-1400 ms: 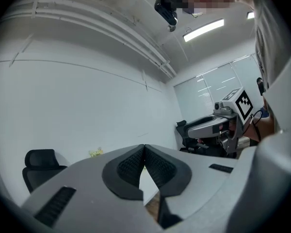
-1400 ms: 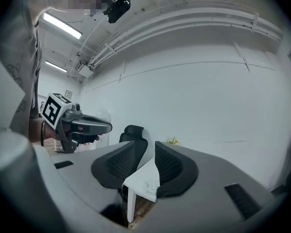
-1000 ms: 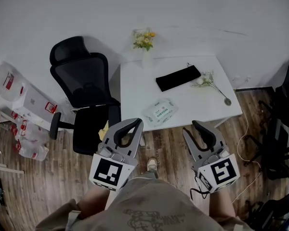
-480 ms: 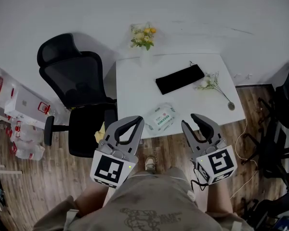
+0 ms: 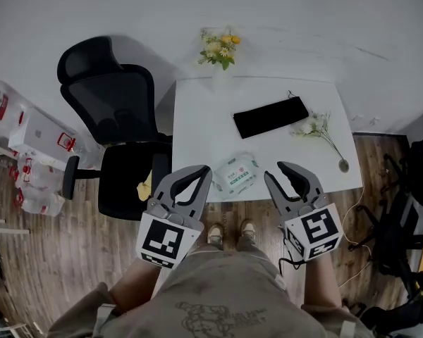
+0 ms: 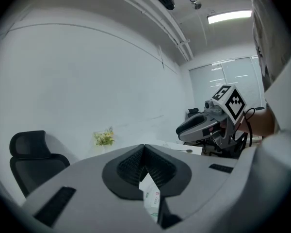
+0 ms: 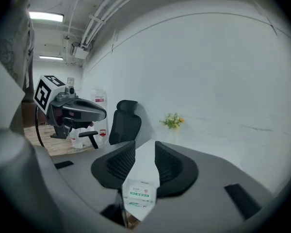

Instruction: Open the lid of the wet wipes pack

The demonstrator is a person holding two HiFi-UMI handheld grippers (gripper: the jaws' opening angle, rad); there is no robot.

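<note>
The left gripper (image 6: 144, 148) has its fingers (image 6: 128, 166) shut tip to tip, and they hold nothing. The right gripper (image 7: 144, 152) has its fingers (image 7: 117, 163) apart, with nothing in the gap. The wet wipes pack (image 5: 236, 173) lies just ahead, between the two grippers. It sits a bit slanted, with its long side going across. Its lid looks shut. I think the left tips are a little nearer.

The pack is near the front edge of the white worktop (image 5: 197, 118). A black pouch (image 5: 270, 116) and a flower sprig (image 5: 316, 125) lie farther back. A black chair (image 5: 116, 125) stands to the left on the wood floor (image 5: 56, 259).
</note>
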